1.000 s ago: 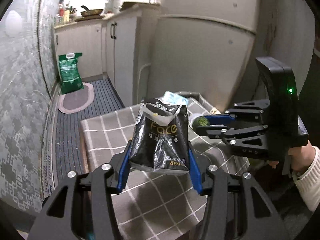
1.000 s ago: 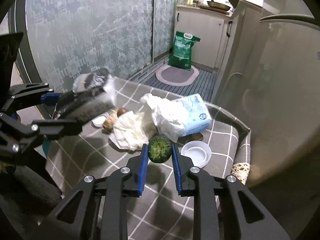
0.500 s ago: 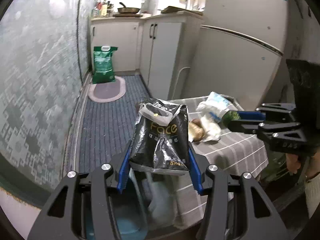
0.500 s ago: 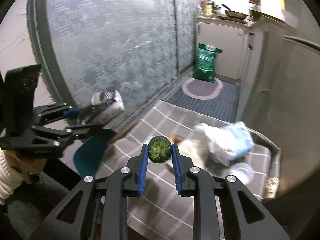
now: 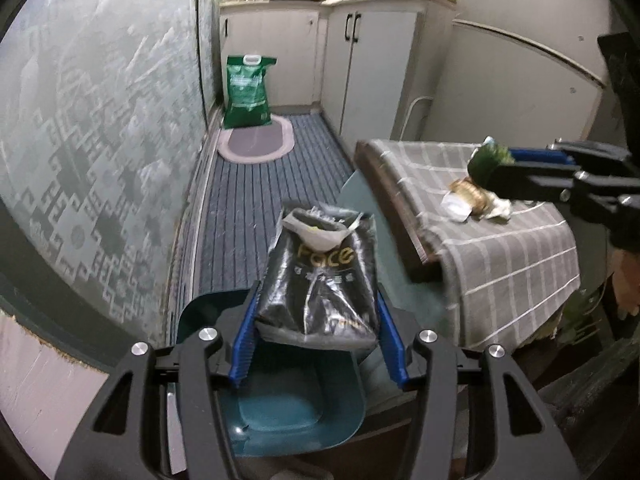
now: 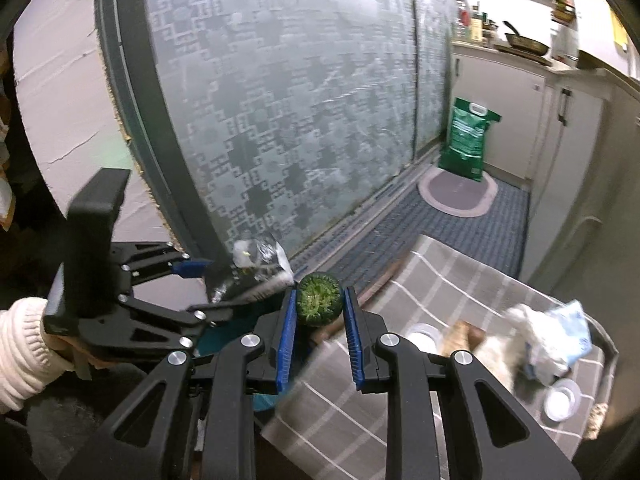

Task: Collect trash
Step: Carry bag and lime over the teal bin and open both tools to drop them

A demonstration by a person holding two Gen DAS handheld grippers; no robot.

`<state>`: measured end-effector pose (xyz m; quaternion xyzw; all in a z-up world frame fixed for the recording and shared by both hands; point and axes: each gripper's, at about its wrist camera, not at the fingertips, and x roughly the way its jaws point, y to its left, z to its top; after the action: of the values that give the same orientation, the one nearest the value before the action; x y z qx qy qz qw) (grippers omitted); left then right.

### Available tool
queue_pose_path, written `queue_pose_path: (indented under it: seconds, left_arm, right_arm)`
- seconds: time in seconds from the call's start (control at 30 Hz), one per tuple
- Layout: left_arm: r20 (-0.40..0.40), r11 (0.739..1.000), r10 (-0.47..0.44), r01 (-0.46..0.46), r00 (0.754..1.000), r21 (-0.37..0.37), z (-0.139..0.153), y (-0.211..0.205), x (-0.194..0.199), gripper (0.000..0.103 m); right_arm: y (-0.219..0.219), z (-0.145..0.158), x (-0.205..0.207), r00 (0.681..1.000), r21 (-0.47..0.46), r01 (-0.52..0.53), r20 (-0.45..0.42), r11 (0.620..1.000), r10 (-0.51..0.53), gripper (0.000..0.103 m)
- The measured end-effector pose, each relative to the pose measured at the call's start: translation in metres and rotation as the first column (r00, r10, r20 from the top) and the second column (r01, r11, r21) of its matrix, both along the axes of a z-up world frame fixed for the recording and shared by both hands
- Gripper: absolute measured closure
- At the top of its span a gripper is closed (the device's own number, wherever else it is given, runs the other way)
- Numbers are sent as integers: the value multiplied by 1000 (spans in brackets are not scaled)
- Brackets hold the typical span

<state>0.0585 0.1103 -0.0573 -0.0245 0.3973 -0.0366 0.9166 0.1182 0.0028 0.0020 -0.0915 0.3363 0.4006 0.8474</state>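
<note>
My left gripper (image 5: 318, 336) is shut on a black tissue pack (image 5: 320, 280) marked "Face" and holds it right above an open teal trash bin (image 5: 280, 412) on the floor. My right gripper (image 6: 320, 320) is shut on a round green vegetable end (image 6: 320, 299) and holds it over the table's left edge, close to the left gripper (image 6: 224, 280). In the left wrist view the right gripper (image 5: 496, 168) shows at the right with the green piece (image 5: 486, 158). More trash lies on the checked tablecloth (image 5: 520, 248): crumpled white paper (image 6: 532, 332), a blue packet (image 6: 570, 332), small white lids (image 6: 562, 402).
A frosted patterned glass door (image 6: 300, 120) runs along the left. A green rice bag (image 5: 246, 92) and an oval mat (image 5: 256, 140) lie at the far end by white cabinets (image 5: 372, 64). A fridge (image 5: 520, 92) stands behind the table.
Both grippers have swung left off the table with their loads. The left one now holds the tissue pack over the teal bin; the right one has followed toward the table's edge.
</note>
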Motion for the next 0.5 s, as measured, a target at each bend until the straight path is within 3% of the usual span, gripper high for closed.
queue_pose_path:
  seconds: [0.07, 0.27, 0.5]
  left_arm:
    - [-23, 1000, 9, -9, 1000, 8, -9, 8, 0, 38]
    - [-44, 999, 43, -42, 998, 35, -20, 28, -9, 37]
    - [12, 996, 89, -89, 996, 4, -2, 49, -30, 52]
  right_arm:
    - [14, -1, -1, 1000, 4, -21, -11, 1000, 21, 80]
    - [45, -11, -1, 998, -31, -51, -37, 998, 50, 80]
    - [79, -30, 2, 995, -97, -72, -71, 993, 65, 80]
